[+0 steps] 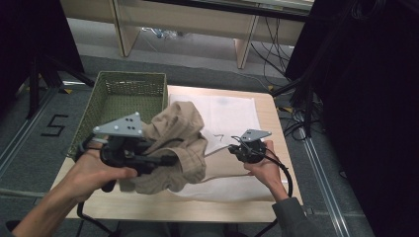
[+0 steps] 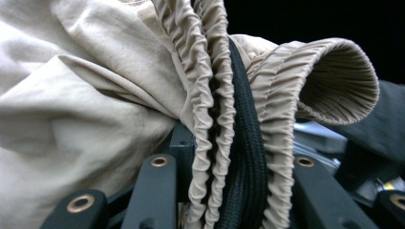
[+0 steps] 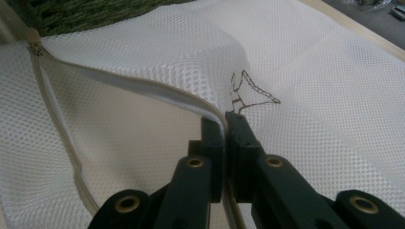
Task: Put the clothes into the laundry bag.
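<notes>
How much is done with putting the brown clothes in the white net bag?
About halfway, I'd guess. Done: the mesh bag is unzipped, and the right gripper has pinched its zipper edge, lifting the mouth open. In hand: the left gripper grips the beige garment by its gathered waistband, above the table. Left: pushing the garment inside and zipping up.
</notes>
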`<action>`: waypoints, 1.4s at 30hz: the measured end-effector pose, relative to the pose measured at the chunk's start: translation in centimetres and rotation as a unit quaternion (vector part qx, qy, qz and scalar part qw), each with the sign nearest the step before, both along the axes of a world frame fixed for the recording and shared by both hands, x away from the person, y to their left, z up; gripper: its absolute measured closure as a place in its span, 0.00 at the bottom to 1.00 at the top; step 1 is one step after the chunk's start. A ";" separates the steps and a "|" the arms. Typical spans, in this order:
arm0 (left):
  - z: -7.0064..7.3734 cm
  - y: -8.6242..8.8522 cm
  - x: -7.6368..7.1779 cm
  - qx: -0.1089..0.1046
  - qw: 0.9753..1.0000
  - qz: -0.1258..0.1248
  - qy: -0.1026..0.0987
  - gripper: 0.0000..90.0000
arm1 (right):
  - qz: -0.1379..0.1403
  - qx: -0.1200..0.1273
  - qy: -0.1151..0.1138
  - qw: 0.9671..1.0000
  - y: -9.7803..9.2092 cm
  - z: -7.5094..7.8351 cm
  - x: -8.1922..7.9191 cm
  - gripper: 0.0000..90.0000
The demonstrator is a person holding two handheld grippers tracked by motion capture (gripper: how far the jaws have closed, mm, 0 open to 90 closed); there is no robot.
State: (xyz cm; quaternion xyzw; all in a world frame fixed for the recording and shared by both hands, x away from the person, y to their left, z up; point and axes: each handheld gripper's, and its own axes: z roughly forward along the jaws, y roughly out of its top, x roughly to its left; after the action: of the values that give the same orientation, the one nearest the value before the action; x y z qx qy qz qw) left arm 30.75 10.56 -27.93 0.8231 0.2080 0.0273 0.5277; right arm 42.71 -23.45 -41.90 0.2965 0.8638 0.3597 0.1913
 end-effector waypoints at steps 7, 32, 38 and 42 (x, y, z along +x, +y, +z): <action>-3.3 -3.4 0.7 0.017 0.999 -0.029 0.032 0.75 | 0.003 0.009 0.000 1.000 -0.3 0.3 0.0 0.98; -15.9 -15.0 6.5 0.187 0.978 -0.006 0.096 0.73 | 0.004 0.016 -0.027 1.000 -0.4 1.8 -0.5 0.99; -15.5 -15.6 8.1 0.186 0.978 0.039 0.091 0.73 | 0.003 0.025 -0.029 0.999 -0.4 2.2 -0.5 0.99; -16.1 -16.2 9.5 0.178 0.976 0.087 0.088 0.72 | 0.005 0.020 -0.036 0.999 -0.5 2.4 -0.6 0.99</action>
State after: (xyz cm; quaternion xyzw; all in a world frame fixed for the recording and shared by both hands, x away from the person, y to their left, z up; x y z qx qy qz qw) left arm 40.24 -5.62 -44.03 0.8817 0.3167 0.0372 0.3477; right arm 42.10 -23.92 -39.47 0.2832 0.8503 0.3882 0.2145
